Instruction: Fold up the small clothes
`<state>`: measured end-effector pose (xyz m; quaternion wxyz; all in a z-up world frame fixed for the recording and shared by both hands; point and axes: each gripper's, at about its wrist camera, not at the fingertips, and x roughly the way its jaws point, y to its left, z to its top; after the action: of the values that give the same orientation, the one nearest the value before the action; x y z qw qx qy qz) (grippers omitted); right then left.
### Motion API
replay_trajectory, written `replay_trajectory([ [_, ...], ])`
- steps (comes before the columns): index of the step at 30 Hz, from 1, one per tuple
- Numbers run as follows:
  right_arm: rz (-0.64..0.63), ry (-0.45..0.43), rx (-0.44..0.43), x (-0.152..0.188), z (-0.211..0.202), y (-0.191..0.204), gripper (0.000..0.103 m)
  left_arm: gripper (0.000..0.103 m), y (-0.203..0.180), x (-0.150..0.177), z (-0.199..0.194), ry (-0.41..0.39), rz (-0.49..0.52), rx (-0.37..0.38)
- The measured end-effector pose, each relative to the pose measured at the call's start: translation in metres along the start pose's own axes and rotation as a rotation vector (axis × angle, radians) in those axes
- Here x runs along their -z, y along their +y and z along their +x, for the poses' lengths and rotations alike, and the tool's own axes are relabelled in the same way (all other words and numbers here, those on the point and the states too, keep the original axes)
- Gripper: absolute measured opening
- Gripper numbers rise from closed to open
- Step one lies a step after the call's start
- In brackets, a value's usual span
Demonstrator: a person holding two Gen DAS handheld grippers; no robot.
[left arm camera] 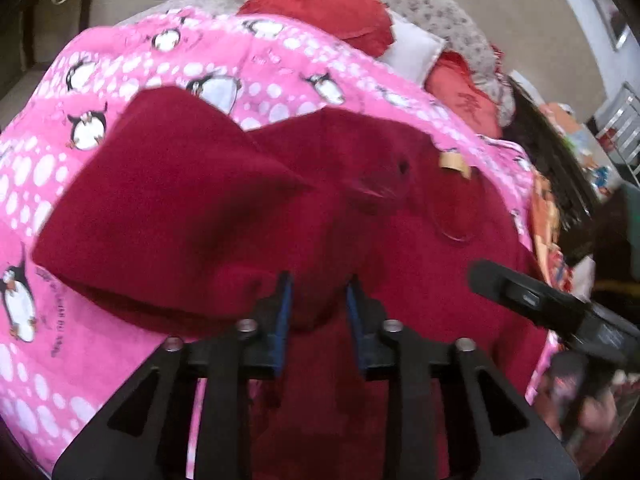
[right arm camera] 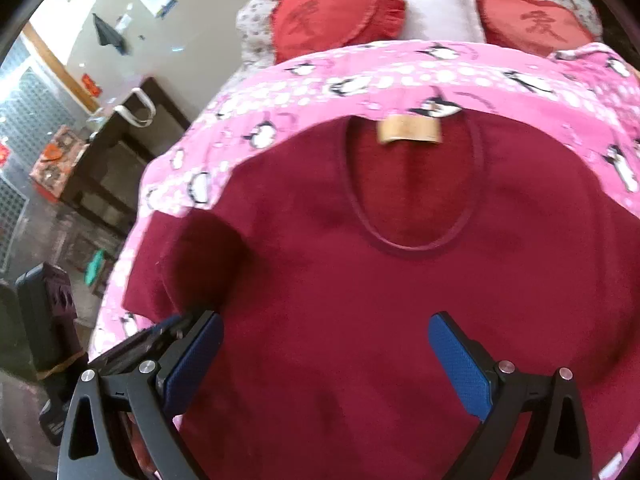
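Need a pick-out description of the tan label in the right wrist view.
Start at the pink penguin blanket over the bed, then the dark red top spread on it. The tan label sits inside its scooped neckline, the only pale patch on the red cloth.

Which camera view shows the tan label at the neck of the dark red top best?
The right wrist view: the tan label faces the camera inside the open neckline of the dark red top. In the left wrist view the label is small, far off and seen from the side.

I'm looking at a beige wall (right arm camera: pixel 192 40), a dark cabinet (right arm camera: pixel 120 160) left of the bed, red heart pillows (right arm camera: pixel 332 16) and daylight.
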<state>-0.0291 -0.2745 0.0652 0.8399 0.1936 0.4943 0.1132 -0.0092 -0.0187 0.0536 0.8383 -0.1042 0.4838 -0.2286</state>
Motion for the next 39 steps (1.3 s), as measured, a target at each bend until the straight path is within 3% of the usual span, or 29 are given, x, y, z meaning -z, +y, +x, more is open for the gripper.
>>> replay_trajectory([
  [1, -0.003, 0.005, -0.014, -0.002, 0.003, 0.004, 0.102, 0.041, -0.002, 0.002, -0.005, -0.016, 0.015, -0.017],
  [3, -0.007, 0.018, -0.047, -0.006, 0.012, 0.012, 0.102, 0.047, 0.0, 0.011, -0.025, -0.067, 0.073, -0.081],
  [7, -0.014, 0.059, -0.057, -0.008, 0.034, 0.024, 0.102, 0.047, 0.012, 0.011, -0.035, -0.105, 0.122, -0.192],
  [10, -0.016, 0.092, 0.0, -0.008, 0.051, 0.025, 0.102, 0.047, 0.036, 0.01, -0.038, -0.109, 0.079, -0.234],
  [14, -0.025, 0.066, 0.027, -0.006, 0.06, 0.026, 0.101, 0.047, 0.062, 0.009, -0.038, -0.102, -0.016, -0.239],
  [16, -0.075, 0.049, 0.061, -0.006, 0.067, 0.033, 0.087, 0.047, 0.067, 0.009, -0.039, -0.105, -0.045, -0.24],
  [18, -0.149, 0.026, 0.089, -0.004, 0.071, 0.042, 0.034, 0.047, 0.066, 0.01, -0.043, -0.116, -0.056, -0.247],
  [20, -0.197, 0.008, 0.096, -0.001, 0.071, 0.048, 0.022, 0.047, 0.063, 0.008, -0.046, -0.125, -0.061, -0.253],
  [21, -0.2, -0.004, 0.078, 0.0, 0.068, 0.048, 0.007, 0.047, 0.061, 0.007, -0.048, -0.13, -0.06, -0.255],
  [23, -0.168, -0.037, 0.018, -0.003, 0.048, 0.043, 0.005, 0.047, 0.058, 0.005, -0.054, -0.145, -0.055, -0.259],
  [26, -0.157, -0.138, -0.003, -0.007, -0.003, 0.032, 0.005, 0.047, 0.053, 0.001, -0.063, -0.178, -0.054, -0.263],
  [31, -0.169, -0.292, 0.166, -0.015, -0.083, -0.009, 0.005, 0.047, 0.04, -0.003, -0.057, -0.177, -0.051, -0.234],
  [33, -0.138, -0.293, 0.268, -0.015, -0.097, -0.036, 0.005, 0.047, 0.029, -0.001, -0.046, -0.152, -0.028, -0.23],
  [37, -0.057, -0.218, 0.38, -0.009, -0.088, -0.086, 0.005, 0.047, 0.006, 0.004, -0.021, -0.093, 0.028, -0.23],
  [39, -0.013, -0.161, 0.391, -0.002, -0.076, -0.109, 0.005, 0.047, -0.005, 0.004, -0.009, -0.078, 0.052, -0.226],
])
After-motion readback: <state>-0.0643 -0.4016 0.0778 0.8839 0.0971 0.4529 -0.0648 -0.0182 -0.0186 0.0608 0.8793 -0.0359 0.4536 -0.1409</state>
